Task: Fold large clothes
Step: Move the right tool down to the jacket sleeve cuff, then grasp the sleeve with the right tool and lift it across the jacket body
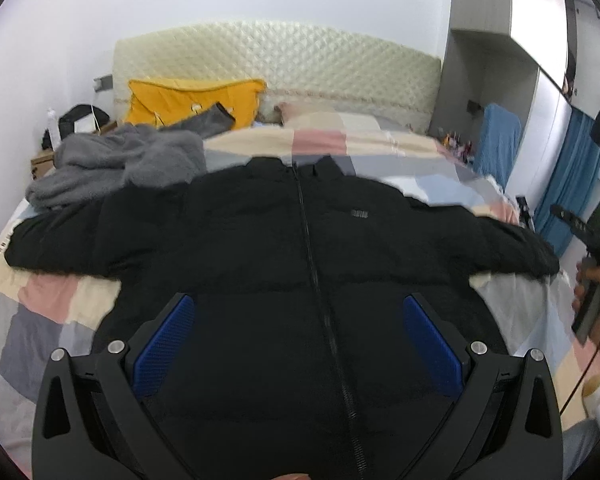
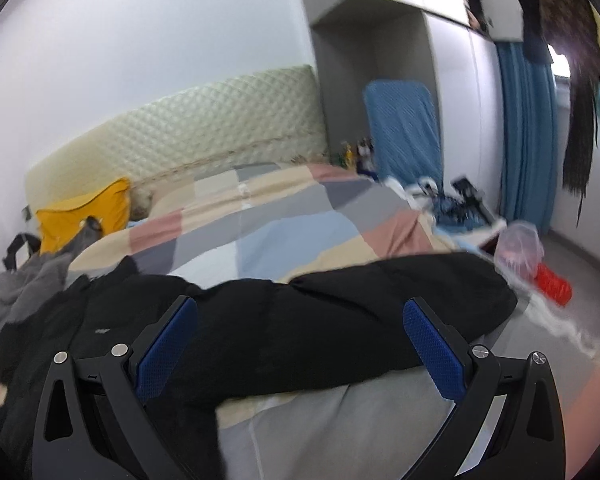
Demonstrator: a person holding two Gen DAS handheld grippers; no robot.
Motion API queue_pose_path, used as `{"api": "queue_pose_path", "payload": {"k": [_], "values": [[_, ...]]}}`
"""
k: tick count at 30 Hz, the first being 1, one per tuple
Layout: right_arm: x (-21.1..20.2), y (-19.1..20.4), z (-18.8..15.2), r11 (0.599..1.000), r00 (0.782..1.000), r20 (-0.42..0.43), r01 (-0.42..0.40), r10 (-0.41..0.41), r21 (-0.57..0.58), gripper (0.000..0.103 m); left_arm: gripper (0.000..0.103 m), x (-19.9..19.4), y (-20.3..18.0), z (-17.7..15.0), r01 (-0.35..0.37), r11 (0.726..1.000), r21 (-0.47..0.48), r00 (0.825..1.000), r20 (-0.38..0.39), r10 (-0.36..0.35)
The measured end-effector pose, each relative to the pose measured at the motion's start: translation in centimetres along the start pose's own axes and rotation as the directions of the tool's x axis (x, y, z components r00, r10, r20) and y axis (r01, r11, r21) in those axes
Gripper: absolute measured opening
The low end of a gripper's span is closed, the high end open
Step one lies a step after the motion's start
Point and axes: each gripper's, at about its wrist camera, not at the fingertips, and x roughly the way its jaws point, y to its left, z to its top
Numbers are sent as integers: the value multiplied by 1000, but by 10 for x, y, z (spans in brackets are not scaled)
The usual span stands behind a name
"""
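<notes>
A large black zip-up puffer jacket (image 1: 260, 248) lies flat, front up, on the patchwork bed cover (image 1: 40, 320), both sleeves spread out sideways. My left gripper (image 1: 298, 308) is open and empty, hovering over the jacket's lower front by the zip. My right gripper (image 2: 300, 312) is open and empty above the jacket's right sleeve (image 2: 380, 308), which reaches toward the bed's right edge. The right gripper also shows at the right edge of the left wrist view (image 1: 588, 236).
A grey fleece garment (image 1: 116, 164) is heaped at the jacket's left shoulder, with a yellow pillow (image 1: 188, 100) and quilted headboard (image 1: 284, 60) behind. Right of the bed are a blue-covered chair (image 2: 404, 128), blue curtain (image 2: 524, 128), a plastic bag and a red object (image 2: 552, 284).
</notes>
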Motion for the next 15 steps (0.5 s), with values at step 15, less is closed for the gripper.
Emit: {"api": "queue_pose_path", "payload": {"k": [15], "values": [[80,-137,-64,908,981,-187,30,54,418,70,103,27,10,-21,-43,998,-44,996,-80,39]]}}
